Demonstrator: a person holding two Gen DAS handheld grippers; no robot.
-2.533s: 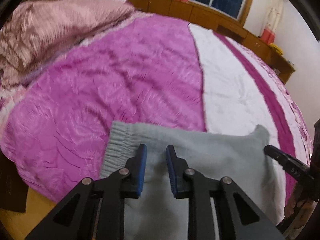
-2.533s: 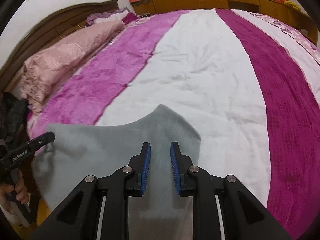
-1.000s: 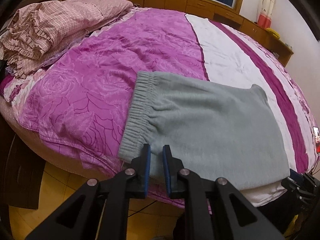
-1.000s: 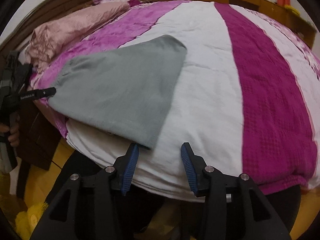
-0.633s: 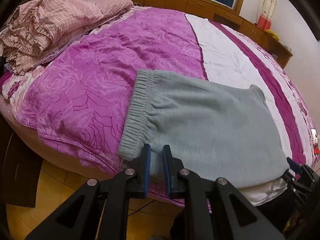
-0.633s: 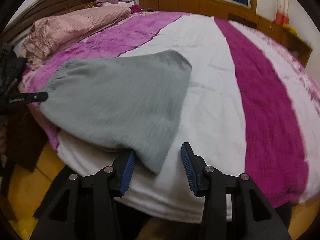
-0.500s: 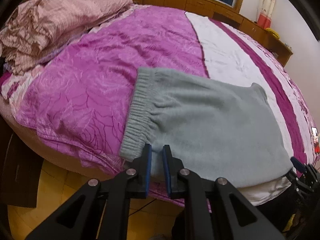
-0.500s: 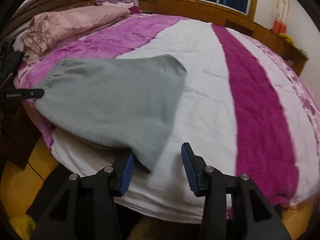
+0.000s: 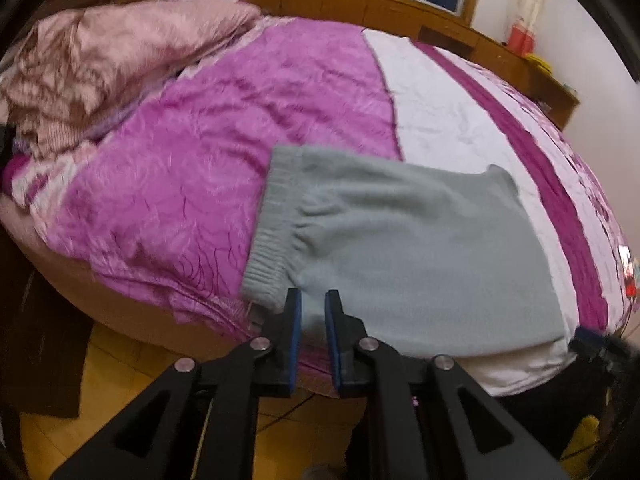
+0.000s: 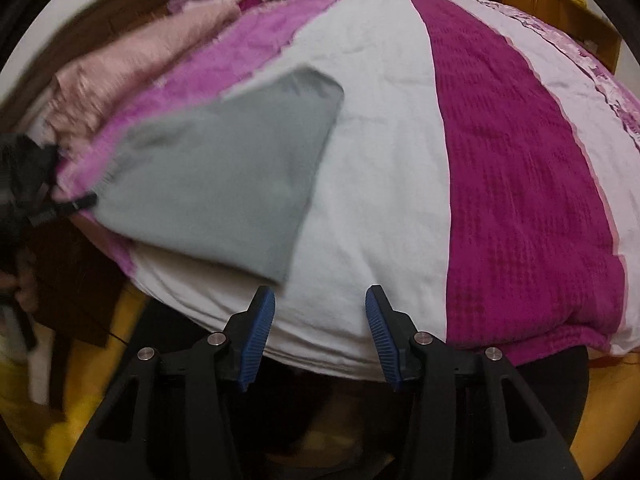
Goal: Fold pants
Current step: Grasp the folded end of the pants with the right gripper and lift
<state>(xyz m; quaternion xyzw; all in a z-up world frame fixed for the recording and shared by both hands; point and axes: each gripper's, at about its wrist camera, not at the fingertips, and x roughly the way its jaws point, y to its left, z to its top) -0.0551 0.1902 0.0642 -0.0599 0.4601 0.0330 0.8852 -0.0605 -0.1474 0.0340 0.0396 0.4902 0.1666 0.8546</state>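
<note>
We see the grey pants (image 9: 404, 256) folded into a compact shape on the near edge of the bed (image 9: 248, 128), lying partly on the purple cover and partly on the white stripe (image 10: 376, 168), with the elastic waistband (image 9: 272, 232) on the left side in the left wrist view. Our left tongs (image 9: 312, 312) are almost pressed together, and a thin edge of the pants just beside the waistband sits between the blue pads. Our right tongs (image 10: 320, 320) are spread and have just been opening; nothing is between them, and the near corner of the pants lies just beyond the left pad. A pink blanket (image 9: 100, 60) is heaped at the far left of the bed.
</note>
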